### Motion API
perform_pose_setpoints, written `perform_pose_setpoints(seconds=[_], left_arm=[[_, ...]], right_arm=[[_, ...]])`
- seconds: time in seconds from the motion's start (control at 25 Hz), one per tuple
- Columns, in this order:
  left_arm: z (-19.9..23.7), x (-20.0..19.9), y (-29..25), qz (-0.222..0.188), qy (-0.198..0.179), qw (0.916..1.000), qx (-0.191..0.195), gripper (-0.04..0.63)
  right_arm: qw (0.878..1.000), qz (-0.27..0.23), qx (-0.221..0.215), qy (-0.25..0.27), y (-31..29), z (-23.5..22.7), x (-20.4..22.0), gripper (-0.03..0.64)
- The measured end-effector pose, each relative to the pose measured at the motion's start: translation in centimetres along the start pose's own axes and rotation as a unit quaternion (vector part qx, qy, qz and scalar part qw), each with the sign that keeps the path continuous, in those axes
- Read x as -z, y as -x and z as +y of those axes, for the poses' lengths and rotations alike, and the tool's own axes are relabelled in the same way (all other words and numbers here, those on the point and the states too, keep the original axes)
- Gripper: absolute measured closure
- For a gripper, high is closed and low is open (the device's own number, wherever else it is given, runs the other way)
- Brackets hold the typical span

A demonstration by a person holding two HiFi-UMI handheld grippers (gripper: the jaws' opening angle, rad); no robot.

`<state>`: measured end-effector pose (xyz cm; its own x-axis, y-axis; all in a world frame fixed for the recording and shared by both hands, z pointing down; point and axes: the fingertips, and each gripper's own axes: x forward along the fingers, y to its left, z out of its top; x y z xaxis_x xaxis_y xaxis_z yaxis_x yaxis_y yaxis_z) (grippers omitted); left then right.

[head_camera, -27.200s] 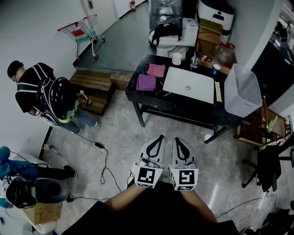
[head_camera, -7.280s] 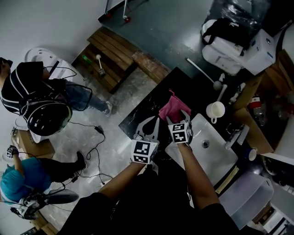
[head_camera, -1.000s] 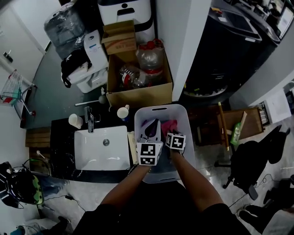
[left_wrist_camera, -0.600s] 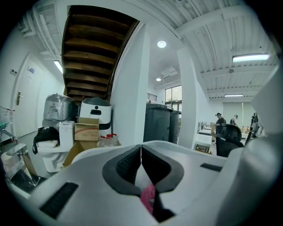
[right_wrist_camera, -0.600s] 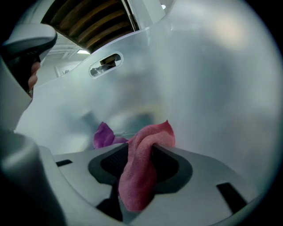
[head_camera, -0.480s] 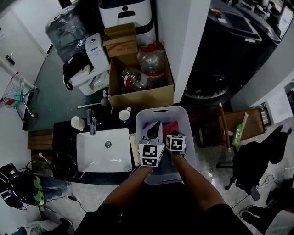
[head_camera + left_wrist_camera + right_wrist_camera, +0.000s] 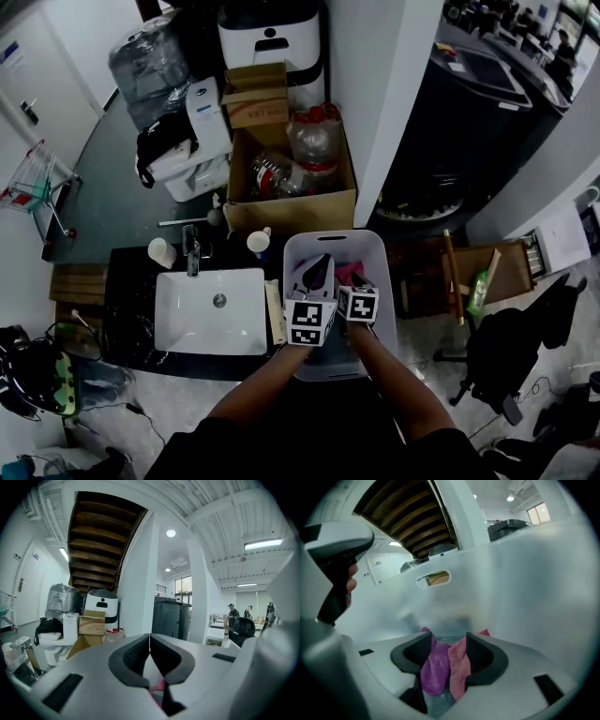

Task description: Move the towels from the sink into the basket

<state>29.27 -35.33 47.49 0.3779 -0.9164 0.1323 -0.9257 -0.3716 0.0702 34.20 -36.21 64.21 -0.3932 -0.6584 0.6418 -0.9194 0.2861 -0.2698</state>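
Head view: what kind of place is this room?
Probably a pretend washroom corner inside a bigger workspace, not a home bathroom. There is a white sink on a dark counter and a toilet behind it, but also a cardboard box of bottles and a shopping cart.

Basket (image 7: 375, 258) walls enclose the sides; its top is open.

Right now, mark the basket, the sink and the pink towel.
basket (image 7: 334, 234), head view, far rim.
sink (image 7: 187, 323), head view, bare basin floor.
pink towel (image 7: 457, 665), right gripper view, middle of the cloth.
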Motion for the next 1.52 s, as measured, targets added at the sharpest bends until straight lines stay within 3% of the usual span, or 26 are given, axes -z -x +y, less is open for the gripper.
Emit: perform_pose_setpoints(seconds=[0.36,0.76,1.04,1.24,1.52], left_arm=[[0.2,-1.8,1.7,-0.020,0.006,0.9998,-0.006,0.581],[-0.7,-3.0,3.8,-0.033,0.019,0.9993,0.004,0.581],[-1.7,-3.1,5.9,-0.038,0.019,0.9990,0.011,0.581],[-2.5,-3.8,6.6,-0.047,0.006,0.9985,0.029,0.581],[-1.5,-4.1,7.1,-0.052,-0.002,0.9984,0.023,0.581]], right_arm=[[0.995,-0.073,-0.011,0.065,3.9,2.0,-4.0,0.383],[0.976,-0.167,-0.009,0.140,10.9,5.2,-7.3,0.422],[0.964,-0.240,-0.009,0.117,15.2,6.4,-8.4,0.579],[0.959,-0.254,-0.019,0.127,17.0,8.1,-8.5,0.591],[0.954,-0.264,-0.012,0.141,17.7,8.8,-8.6,0.597]])
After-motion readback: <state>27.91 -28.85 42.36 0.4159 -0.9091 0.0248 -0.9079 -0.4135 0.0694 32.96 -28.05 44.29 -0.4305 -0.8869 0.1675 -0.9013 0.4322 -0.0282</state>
